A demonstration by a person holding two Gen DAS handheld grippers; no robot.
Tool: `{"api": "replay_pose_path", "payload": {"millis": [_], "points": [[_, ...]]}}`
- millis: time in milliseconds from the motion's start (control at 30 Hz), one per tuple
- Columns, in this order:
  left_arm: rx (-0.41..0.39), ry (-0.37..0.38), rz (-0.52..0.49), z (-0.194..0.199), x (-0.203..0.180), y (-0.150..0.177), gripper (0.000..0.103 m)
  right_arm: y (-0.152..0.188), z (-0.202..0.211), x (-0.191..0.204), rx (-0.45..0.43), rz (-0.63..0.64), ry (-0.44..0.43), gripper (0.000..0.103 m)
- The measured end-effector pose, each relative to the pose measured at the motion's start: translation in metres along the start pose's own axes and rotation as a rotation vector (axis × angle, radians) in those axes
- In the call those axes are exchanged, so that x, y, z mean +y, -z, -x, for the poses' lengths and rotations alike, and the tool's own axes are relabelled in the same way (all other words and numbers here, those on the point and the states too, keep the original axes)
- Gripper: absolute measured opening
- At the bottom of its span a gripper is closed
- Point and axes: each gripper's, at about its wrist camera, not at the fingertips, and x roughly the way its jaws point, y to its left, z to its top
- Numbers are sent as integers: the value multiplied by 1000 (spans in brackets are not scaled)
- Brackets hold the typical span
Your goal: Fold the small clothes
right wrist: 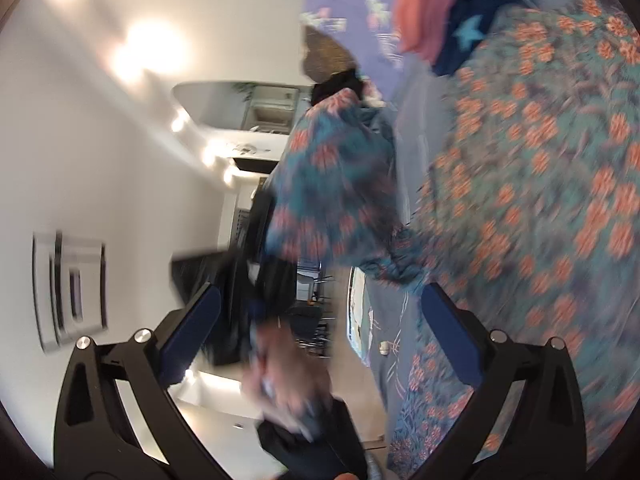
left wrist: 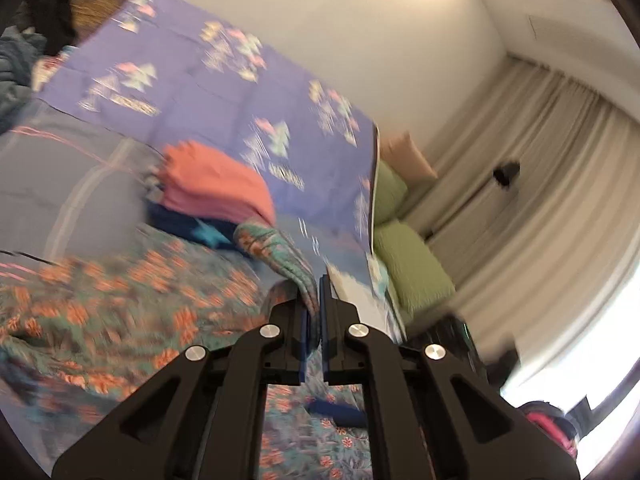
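A teal garment with orange flowers [left wrist: 120, 304] lies spread on the bed. My left gripper [left wrist: 318, 312] is shut on a strip of its edge and lifts it. In the right wrist view the same floral garment [right wrist: 540, 200] fills the right side, with a lifted part [right wrist: 328, 188] hanging in the middle. My right gripper [right wrist: 320, 320] is open and empty, its jaws wide apart beside the cloth. The person's hand [right wrist: 284, 376] on the other gripper shows between them. Both views are blurred by motion.
A pile of folded clothes, salmon pink [left wrist: 216, 184] on dark blue [left wrist: 192, 228], sits on the purple patterned bedspread [left wrist: 208, 80]. Green cushions [left wrist: 408, 256] and beige curtains [left wrist: 520, 184] stand to the right. Dark clothing [left wrist: 52, 16] lies at the bed's far corner.
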Motion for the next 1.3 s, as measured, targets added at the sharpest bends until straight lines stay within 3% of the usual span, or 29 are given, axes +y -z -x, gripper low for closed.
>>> {"api": "replay_pose_path", "payload": {"millis": [200, 267, 300, 367, 433, 500, 533, 567, 767, 967, 1033, 1067, 1100, 1167, 1233, 1300], "points": [[176, 67, 56, -99, 3, 67, 3, -40, 55, -54, -49, -58, 36, 101], [227, 79, 58, -121, 3, 95, 3, -42, 68, -84, -20, -107, 85, 101], [252, 84, 57, -128, 3, 109, 3, -43, 72, -94, -7, -125, 53, 101], [269, 92, 68, -131, 6, 125, 7, -46, 73, -95, 8, -126, 9, 101], [281, 97, 81, -132, 10, 138, 13, -46, 77, -87, 8, -91, 49, 101], [298, 97, 70, -133, 12, 145, 29, -43, 74, -79, 28, -55, 95, 101], [321, 105, 54, -137, 11, 147, 48, -42, 72, -77, 40, -43, 113, 101], [331, 120, 43, -138, 11, 151, 52, -42, 71, -74, 45, -40, 121, 101], [329, 153, -17, -140, 2, 162, 57, -45, 65, -88, 67, -14, 152, 100], [312, 246, 73, -139, 14, 158, 57, -39, 74, -78, 40, 76, 264, 93], [307, 254, 106, -135, 19, 158, 57, -41, 73, -81, 32, 86, 285, 86], [309, 251, 121, -135, 21, 158, 57, -42, 73, -84, 35, 85, 304, 74], [314, 245, 136, -136, 24, 159, 57, -43, 73, -87, 36, 78, 321, 48], [321, 248, 150, -132, 26, 161, 57, -47, 74, -99, 23, 49, 393, 16], [324, 239, 138, -131, 24, 162, 57, -51, 78, -107, 6, 25, 399, 6], [332, 225, 120, -130, 21, 163, 57, -51, 81, -108, -16, 24, 388, 4]]}}
